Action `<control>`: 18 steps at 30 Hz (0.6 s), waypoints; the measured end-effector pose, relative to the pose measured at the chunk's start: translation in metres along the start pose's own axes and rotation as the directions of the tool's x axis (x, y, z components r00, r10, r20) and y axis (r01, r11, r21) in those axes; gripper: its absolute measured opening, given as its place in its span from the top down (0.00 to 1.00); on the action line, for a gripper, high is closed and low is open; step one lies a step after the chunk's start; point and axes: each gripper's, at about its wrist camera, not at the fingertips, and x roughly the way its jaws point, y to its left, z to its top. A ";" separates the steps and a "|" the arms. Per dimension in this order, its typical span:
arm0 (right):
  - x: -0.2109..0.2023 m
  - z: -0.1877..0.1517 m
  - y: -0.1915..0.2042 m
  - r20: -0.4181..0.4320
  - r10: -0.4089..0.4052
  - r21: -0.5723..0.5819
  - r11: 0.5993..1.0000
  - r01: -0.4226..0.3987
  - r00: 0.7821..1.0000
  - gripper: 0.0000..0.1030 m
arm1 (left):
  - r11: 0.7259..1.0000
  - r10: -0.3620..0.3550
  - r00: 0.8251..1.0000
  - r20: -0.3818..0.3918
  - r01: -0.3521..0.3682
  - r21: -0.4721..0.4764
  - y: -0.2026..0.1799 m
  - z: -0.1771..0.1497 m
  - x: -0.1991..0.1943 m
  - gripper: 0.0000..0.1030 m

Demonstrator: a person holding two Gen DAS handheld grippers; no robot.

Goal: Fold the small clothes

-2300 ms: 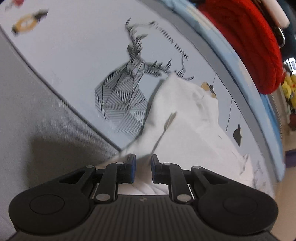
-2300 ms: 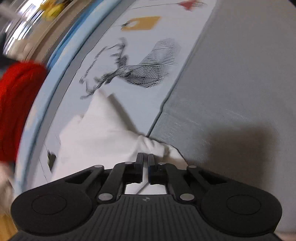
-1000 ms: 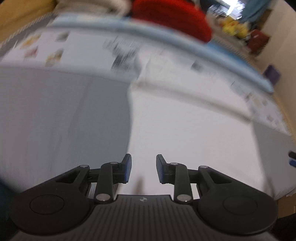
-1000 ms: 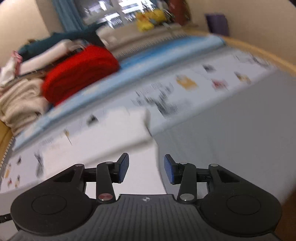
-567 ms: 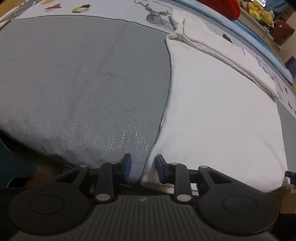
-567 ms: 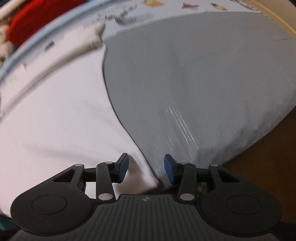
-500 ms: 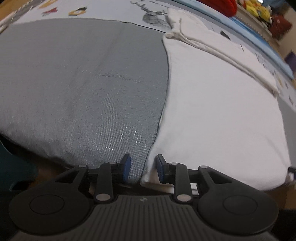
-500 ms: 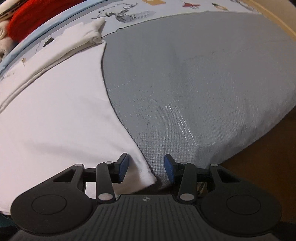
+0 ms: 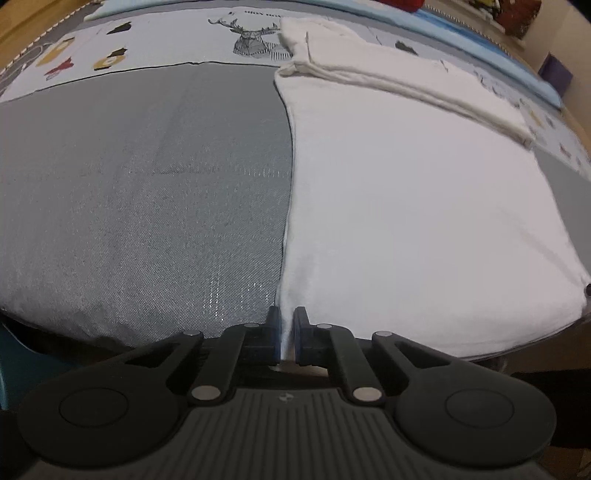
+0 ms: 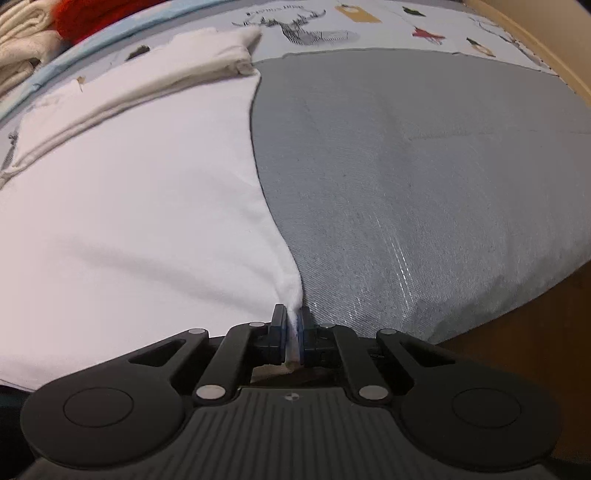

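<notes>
A white garment lies flat on the grey bed cover, its far part folded over into a thick band. It also shows in the right wrist view. My left gripper is shut on the garment's near left corner at the bed's front edge. My right gripper is shut on the garment's near right corner, also at the front edge. The cloth between each pair of pads is pinched into a small ridge.
The grey cover meets a pale printed sheet with a deer drawing at the back. A red item and cream folded cloths lie beyond. The bed's front edge drops off just below both grippers.
Both grippers were open around the garment's near corners half a second ago. Both have closed on those corners now.
</notes>
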 end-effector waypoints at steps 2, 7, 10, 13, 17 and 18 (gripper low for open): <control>-0.007 0.000 -0.006 0.017 0.020 0.040 0.999 -0.020 1.000 0.95 | 1.000 -0.014 1.000 -0.004 0.014 -0.017 0.002 -0.001 -0.001 0.92; 0.004 -0.004 -0.009 -0.048 0.000 0.042 0.999 0.002 0.999 0.91 | 1.000 -0.009 1.000 -0.027 0.009 -0.020 0.001 -0.001 0.009 0.89; 0.005 -0.004 -0.008 -0.045 -0.005 0.035 0.999 0.007 0.999 0.90 | 1.000 -0.011 1.000 -0.025 0.010 -0.025 0.001 0.001 0.009 0.92; 0.003 -0.004 -0.010 -0.042 0.012 0.048 0.999 -0.010 0.999 0.94 | 1.000 -0.007 1.000 -0.008 0.007 -0.013 0.001 0.002 0.005 0.93; -0.006 -0.003 -0.011 -0.009 0.031 0.044 0.999 -0.030 0.999 0.94 | 1.000 -0.011 1.000 -0.009 0.011 -0.027 0.004 0.000 0.004 0.93; -0.006 -0.004 -0.012 -0.011 0.030 0.051 0.998 -0.030 0.999 0.94 | 1.000 -0.011 1.000 -0.017 0.011 -0.029 0.004 -0.001 0.006 0.93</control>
